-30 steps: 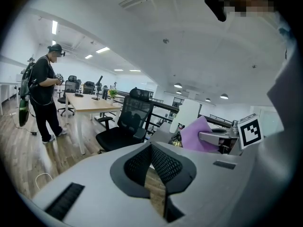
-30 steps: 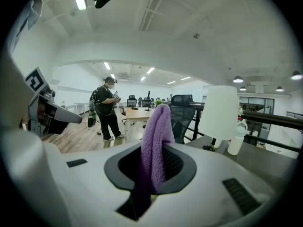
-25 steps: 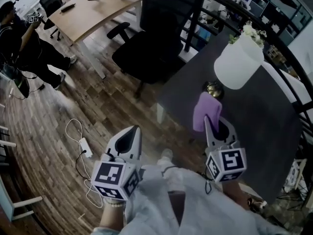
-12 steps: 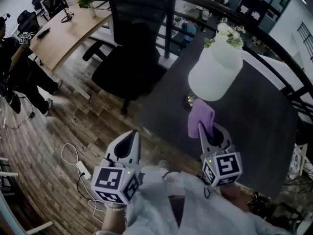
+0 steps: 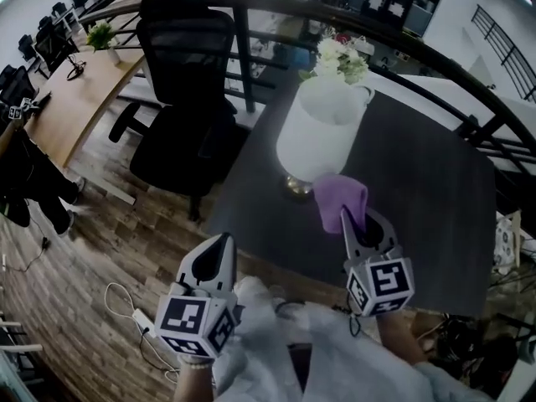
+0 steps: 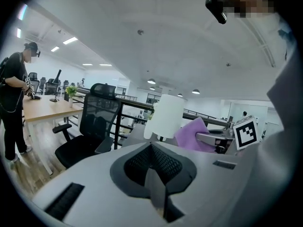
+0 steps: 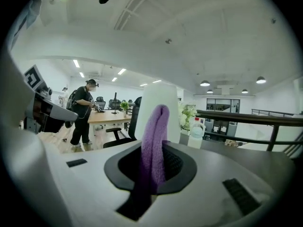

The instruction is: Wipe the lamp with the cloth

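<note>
A lamp with a white shade (image 5: 318,136) and a brass base (image 5: 296,187) stands on the dark table (image 5: 427,191). My right gripper (image 5: 347,219) is shut on a purple cloth (image 5: 338,199), which sticks up just in front of the lamp's base. In the right gripper view the cloth (image 7: 154,145) is pinched between the jaws with the shade (image 7: 158,105) right behind it. My left gripper (image 5: 219,248) hangs off the table's near left side, shut with nothing in it. From the left gripper view the shade (image 6: 164,117) and cloth (image 6: 191,135) lie ahead to the right.
A black office chair (image 5: 184,99) stands left of the table. White flowers (image 5: 337,55) and a dark railing (image 5: 360,23) sit behind the lamp. A person (image 5: 25,170) stands at the far left by a wooden desk (image 5: 71,107). A white cable (image 5: 134,308) lies on the floor.
The head view has swung so the lamp sits nearer the centre. My right gripper with the cloth has come closer to the lamp's base. The left gripper keeps its place.
</note>
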Available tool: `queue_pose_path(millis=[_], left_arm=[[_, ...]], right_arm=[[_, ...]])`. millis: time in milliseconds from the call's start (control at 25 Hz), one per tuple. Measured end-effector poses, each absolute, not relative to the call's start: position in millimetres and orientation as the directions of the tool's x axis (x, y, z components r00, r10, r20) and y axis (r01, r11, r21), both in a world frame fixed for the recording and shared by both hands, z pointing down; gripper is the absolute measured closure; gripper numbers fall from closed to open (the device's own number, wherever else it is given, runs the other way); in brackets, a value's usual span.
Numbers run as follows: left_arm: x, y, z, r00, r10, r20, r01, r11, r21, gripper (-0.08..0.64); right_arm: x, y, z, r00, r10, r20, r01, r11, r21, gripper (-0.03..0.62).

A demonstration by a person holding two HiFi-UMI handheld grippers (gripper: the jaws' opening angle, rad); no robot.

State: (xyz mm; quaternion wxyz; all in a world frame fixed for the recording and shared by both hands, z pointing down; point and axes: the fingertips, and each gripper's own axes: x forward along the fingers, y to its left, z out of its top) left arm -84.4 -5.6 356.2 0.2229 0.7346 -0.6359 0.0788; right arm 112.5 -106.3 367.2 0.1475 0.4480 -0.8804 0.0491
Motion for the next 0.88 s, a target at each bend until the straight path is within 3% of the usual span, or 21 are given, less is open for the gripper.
queue_pose_path(millis=[880], left_arm=[[-96.3,-110.7,357.4,0.377,-0.823,0.426,-0.925,-0.313,0.214,0.549]], right_arm=[[173.6,-220.9,335.8,-0.164,-0.943,0.29,-0.957,0.224,0.187,0.541]])
